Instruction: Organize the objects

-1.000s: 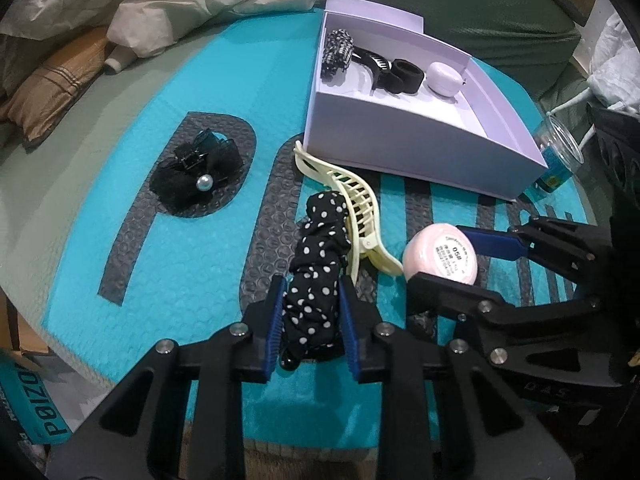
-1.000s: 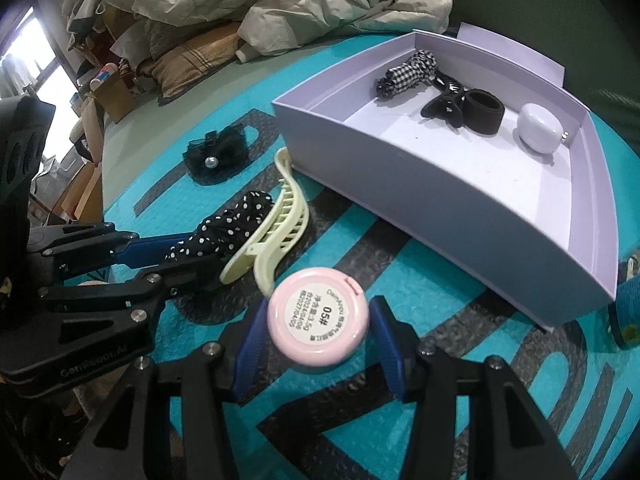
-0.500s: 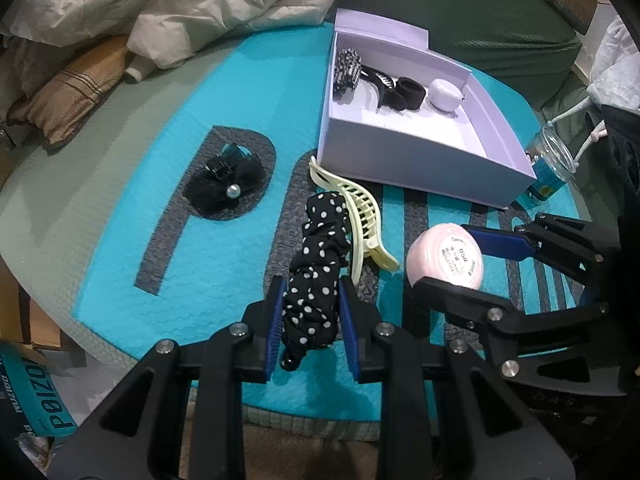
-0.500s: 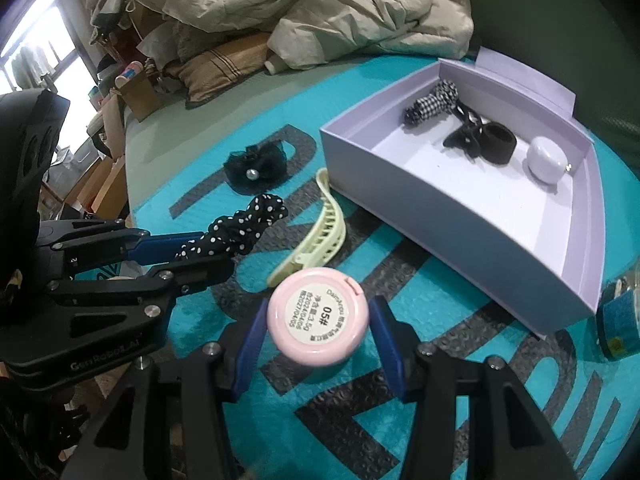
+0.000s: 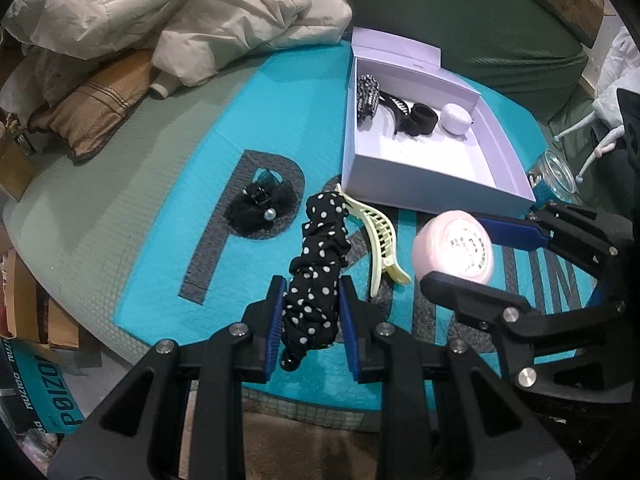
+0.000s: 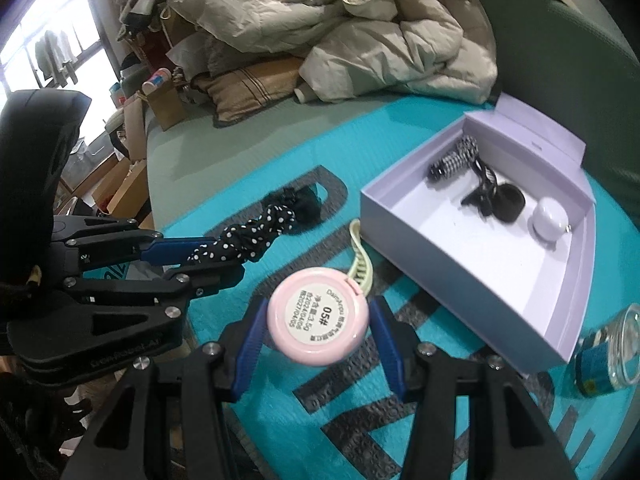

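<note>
My left gripper (image 5: 312,312) is shut on a black polka-dot scrunchie (image 5: 318,264) and holds it in the air above the teal mat; it also shows in the right wrist view (image 6: 244,236). My right gripper (image 6: 318,324) is shut on a round pink compact (image 6: 318,316), also lifted, seen in the left wrist view (image 5: 454,246). A lavender box (image 5: 424,184) lies beyond, holding a checked scrunchie (image 5: 368,94), a black clip (image 5: 396,108), a black band (image 5: 424,118) and a white case (image 5: 456,118). A cream claw clip (image 5: 380,236) and a black lace bow (image 5: 262,208) lie on the mat.
The teal bubble mat (image 5: 160,240) covers a grey-green surface with its front edge close below me. A small glass jar (image 6: 612,352) stands right of the box. A beige jacket (image 5: 200,12) and a tan pillow (image 5: 96,112) lie at the far left.
Both grippers have risen and drawn back from the mat, each keeping its object. The scrunchie has lifted off the mat beside the cream clip. The box looks farther away.
</note>
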The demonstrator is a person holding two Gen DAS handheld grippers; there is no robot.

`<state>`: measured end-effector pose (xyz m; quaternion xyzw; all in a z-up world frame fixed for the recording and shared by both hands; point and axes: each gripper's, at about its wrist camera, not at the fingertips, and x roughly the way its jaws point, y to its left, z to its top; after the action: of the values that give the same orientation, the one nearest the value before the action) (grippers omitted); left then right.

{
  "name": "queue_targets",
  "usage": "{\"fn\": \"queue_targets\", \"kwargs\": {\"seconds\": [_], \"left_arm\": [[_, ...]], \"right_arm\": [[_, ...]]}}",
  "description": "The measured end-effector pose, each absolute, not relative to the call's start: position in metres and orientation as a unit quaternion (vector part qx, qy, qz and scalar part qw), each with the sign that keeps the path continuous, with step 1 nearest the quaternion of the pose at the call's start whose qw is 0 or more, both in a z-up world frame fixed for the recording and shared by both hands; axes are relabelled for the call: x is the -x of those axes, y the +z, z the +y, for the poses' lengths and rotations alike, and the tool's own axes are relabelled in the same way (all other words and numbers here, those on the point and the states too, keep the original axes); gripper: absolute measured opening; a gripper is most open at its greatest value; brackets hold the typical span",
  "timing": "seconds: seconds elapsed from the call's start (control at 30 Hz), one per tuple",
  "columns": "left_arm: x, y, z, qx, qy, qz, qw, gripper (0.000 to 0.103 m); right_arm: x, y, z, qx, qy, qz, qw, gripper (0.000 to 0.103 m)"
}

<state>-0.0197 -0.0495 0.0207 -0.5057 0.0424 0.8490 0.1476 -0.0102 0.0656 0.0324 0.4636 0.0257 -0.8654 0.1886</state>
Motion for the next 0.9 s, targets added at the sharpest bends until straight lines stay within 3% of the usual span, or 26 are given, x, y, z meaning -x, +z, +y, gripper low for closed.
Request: {"fn": "queue_targets", "kwargs": {"seconds": [0.9], "left_arm": [[0.050, 0.034, 0.031, 0.490, 0.841, 0.082, 0.216, 0.025]], "right_arm": [[0.020, 0.053, 0.138, -0.441, -0.888, 0.010, 0.128, 0.053]]}}
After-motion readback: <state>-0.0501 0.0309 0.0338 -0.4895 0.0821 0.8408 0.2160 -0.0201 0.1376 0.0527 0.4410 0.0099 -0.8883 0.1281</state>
